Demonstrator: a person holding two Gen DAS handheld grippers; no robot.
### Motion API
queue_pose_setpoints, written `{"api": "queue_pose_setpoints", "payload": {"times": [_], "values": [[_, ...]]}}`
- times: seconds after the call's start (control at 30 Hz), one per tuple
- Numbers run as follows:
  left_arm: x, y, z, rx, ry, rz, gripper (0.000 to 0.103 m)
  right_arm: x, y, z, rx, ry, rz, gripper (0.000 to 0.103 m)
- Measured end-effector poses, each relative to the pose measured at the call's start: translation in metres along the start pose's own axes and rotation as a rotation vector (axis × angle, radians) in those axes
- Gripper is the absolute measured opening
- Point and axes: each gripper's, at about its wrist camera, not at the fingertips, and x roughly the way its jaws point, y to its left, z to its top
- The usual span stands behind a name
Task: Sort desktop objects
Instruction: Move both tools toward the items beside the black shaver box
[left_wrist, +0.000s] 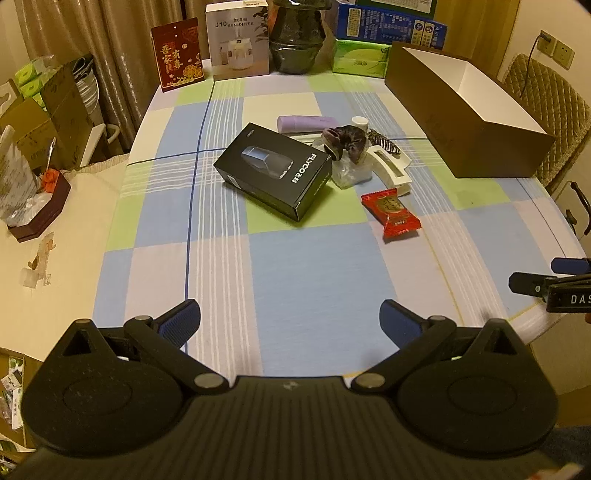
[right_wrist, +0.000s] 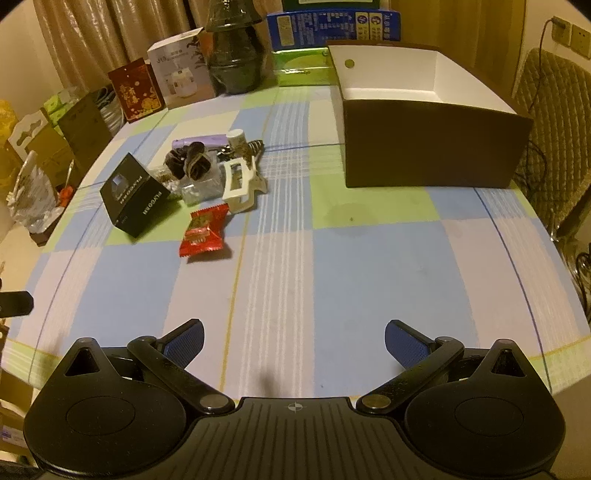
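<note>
Ahead, red snack packet (right_wrist: 204, 233), hand-held gripper (right_wrist: 294, 341) agape

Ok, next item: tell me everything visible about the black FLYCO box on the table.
The black FLYCO box is a rectangular retail carton, cardboard by the look of it. Its top face carries a picture of a grey device, and white FLYCO lettering runs along one edge. It looks closed and lies flat on the checked tablecloth, turned diagonally, at the left of the cluttered pile. A clear plastic bag sits against its right end. Neither gripper touches it.
</note>
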Motion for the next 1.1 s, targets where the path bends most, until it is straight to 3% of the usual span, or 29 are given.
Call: {"api": "queue_pose_setpoints", "payload": {"times": [0.33, 0.83, 1.1], "values": [[0.011, 0.005, 0.013, -0.04, 0.006, 0.007, 0.102, 0.013, 0.008, 0.023, -0.044, -0.034, 0.068, 0.101], [0.049, 0.011, 0.048, -0.078, 0.016, 0.033, 0.102, 0.067, 0.049, 0.064, -0.168, -0.054, 0.15, 0.1], [0.071, 0.017, 0.064, -0.11, 0.028, 0.041, 0.102, 0.095, 0.061, 0.074, -0.193, -0.031, 0.156, 0.08]]}}
